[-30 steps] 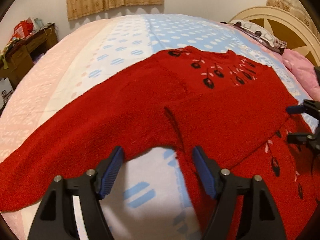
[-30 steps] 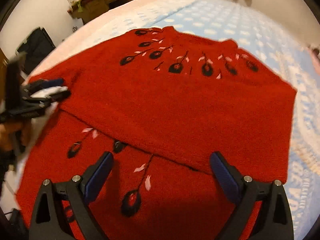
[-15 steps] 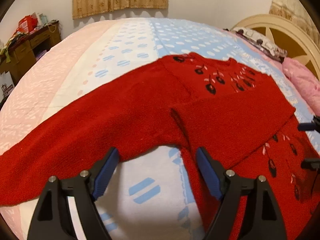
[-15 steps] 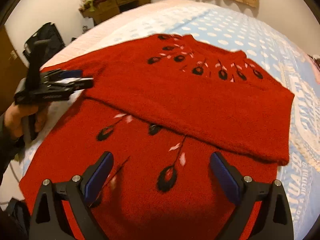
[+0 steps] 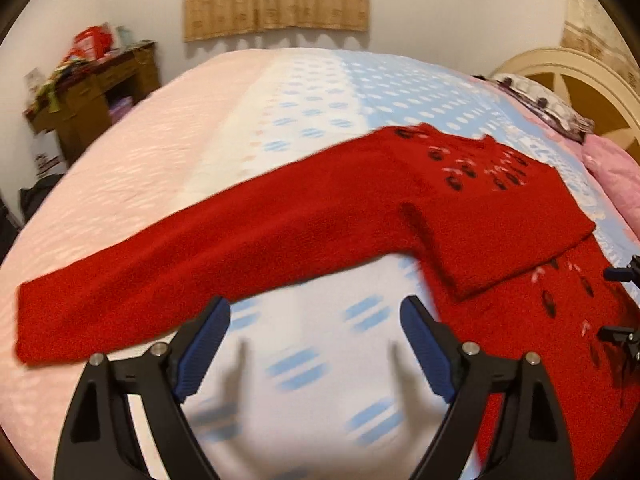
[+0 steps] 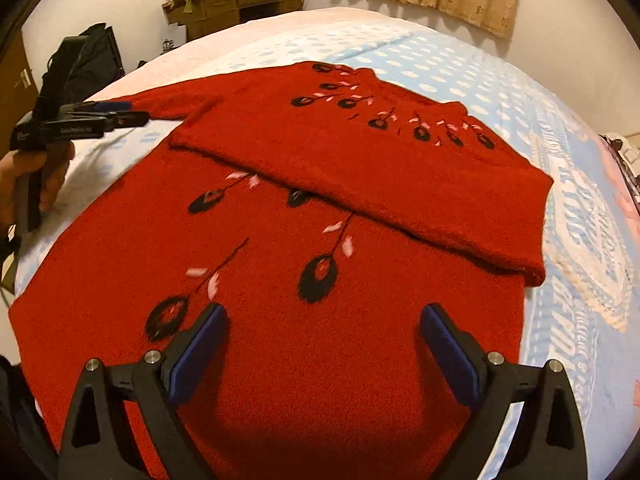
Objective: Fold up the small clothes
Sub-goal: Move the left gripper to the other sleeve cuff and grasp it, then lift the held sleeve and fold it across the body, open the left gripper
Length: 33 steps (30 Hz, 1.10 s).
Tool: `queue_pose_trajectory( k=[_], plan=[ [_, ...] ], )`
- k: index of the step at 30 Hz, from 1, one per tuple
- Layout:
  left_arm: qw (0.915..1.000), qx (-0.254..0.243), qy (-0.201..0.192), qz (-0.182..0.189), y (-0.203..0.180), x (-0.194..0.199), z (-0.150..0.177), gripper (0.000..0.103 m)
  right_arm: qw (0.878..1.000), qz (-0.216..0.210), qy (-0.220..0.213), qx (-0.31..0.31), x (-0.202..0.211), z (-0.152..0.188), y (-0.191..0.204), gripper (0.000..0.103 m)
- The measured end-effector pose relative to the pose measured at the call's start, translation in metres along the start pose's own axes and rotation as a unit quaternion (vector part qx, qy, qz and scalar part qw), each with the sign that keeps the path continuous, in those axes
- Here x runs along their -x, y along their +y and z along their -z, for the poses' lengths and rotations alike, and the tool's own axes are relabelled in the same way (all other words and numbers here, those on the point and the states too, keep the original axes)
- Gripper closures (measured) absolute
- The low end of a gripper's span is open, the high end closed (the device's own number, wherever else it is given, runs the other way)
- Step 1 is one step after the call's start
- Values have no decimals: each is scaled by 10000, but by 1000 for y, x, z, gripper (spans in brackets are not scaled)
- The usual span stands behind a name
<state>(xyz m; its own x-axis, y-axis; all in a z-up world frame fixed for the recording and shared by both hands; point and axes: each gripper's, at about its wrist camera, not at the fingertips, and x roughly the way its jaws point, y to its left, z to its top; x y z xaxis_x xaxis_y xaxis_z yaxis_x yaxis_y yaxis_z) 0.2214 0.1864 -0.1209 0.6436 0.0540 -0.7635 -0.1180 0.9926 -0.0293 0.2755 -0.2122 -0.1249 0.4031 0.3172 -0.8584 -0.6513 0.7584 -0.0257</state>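
Observation:
A red knitted sweater (image 6: 320, 200) with black and pink leaf patterns lies flat on the bed. One sleeve (image 6: 400, 184) is folded across its chest. The other sleeve (image 5: 200, 264) stretches out to the left. My left gripper (image 5: 316, 308) hovers over bare sheet just below that stretched sleeve; its jaws are opening and nothing is between them. In the right wrist view the left gripper (image 6: 120, 114) shows at the left in a hand (image 6: 24, 176). My right gripper (image 6: 324, 312) stands open above the sweater's lower body, empty; its fingertips (image 5: 616, 274) peek in at the left wrist view's right edge.
The bed sheet (image 5: 248, 128) is pink, white and blue with dashes. A cluttered wooden desk (image 5: 92, 100) stands beyond the bed's far left corner, beside a black bag (image 6: 92, 56). Pillows (image 5: 552, 108) and a cream headboard (image 5: 580, 76) lie to the right.
My left gripper has drawn back leftward from the sweater's underarm onto bare sheet, jaws wider. My right gripper has slid back toward the hem, still open. The sweater lies as before.

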Motion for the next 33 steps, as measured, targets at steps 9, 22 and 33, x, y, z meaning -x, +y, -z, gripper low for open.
queue_pose_trajectory(
  k=[9, 22, 33],
  plan=[
    [9861, 717, -109, -1492, 112, 46, 29, 14, 10000, -49, -80, 15, 1, 4, 5, 6],
    [9689, 1889, -52, -1598, 190, 7, 17, 38, 10000, -26, -40, 31, 2, 5, 8, 5],
    [9699, 2023, 161, -1343, 201, 1, 19, 90, 9998, -28, -146, 116, 7, 2, 14, 6]
  ],
)
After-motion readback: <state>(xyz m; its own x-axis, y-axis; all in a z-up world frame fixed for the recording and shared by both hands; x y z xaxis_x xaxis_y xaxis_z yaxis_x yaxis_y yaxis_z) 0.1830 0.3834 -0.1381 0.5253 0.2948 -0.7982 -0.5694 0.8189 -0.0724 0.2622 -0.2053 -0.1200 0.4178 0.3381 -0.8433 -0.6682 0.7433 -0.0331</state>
